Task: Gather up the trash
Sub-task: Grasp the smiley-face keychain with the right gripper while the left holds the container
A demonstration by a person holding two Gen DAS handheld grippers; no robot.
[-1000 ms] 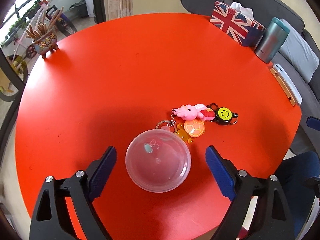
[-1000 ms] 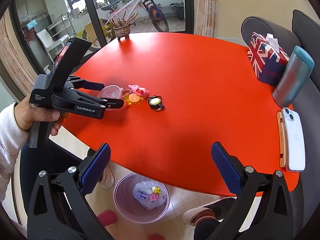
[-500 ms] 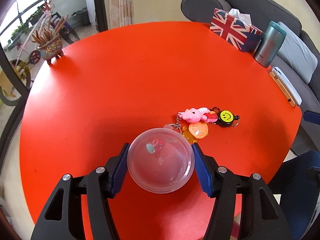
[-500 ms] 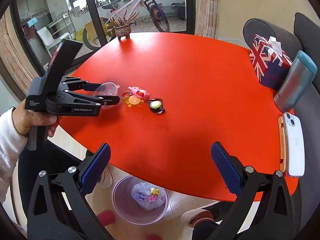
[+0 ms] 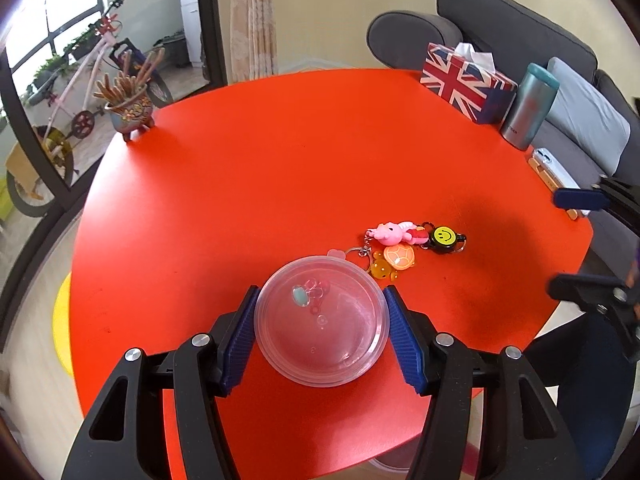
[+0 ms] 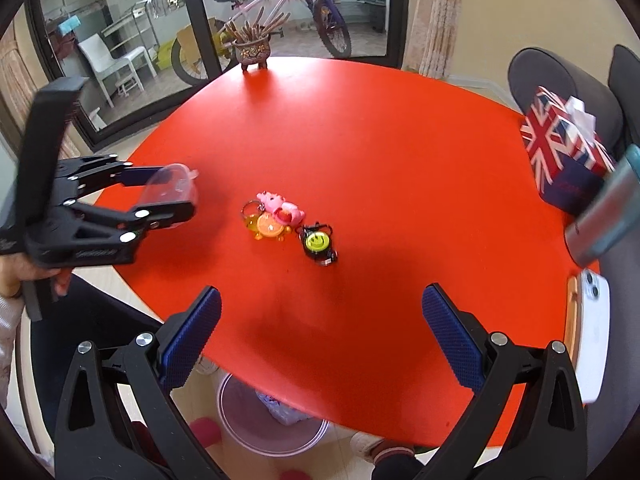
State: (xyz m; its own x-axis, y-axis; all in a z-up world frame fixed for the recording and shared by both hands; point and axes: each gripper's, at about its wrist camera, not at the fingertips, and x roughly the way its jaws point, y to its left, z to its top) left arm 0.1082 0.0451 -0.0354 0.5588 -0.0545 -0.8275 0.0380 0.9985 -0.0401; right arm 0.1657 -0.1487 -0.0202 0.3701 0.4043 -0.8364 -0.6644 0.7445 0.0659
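Observation:
My left gripper point(image 5: 322, 334) is shut on a clear plastic dome capsule point(image 5: 322, 322) and holds it lifted above the red table point(image 5: 280, 168). From the right wrist view the left gripper point(image 6: 160, 200) holds the capsule point(image 6: 172, 186) over the table's left edge. My right gripper point(image 6: 320, 336) is open and empty, over the table's near edge. A pink trash bin point(image 6: 272, 424) with crumpled waste stands on the floor under that edge.
Keychains lie mid-table: a pink pig point(image 5: 394, 233), an orange turtle point(image 5: 398, 258), a yellow smiley point(image 5: 445, 235). A Union Jack tissue box point(image 5: 466, 82), a metal tumbler point(image 5: 528, 106) and a phone point(image 6: 594, 332) sit at the right edge. A small plant pot point(image 5: 130, 110) stands far left.
My left gripper closed on the capsule and lifted it off the table. The right gripper moved a little forward over the table edge and stayed open.

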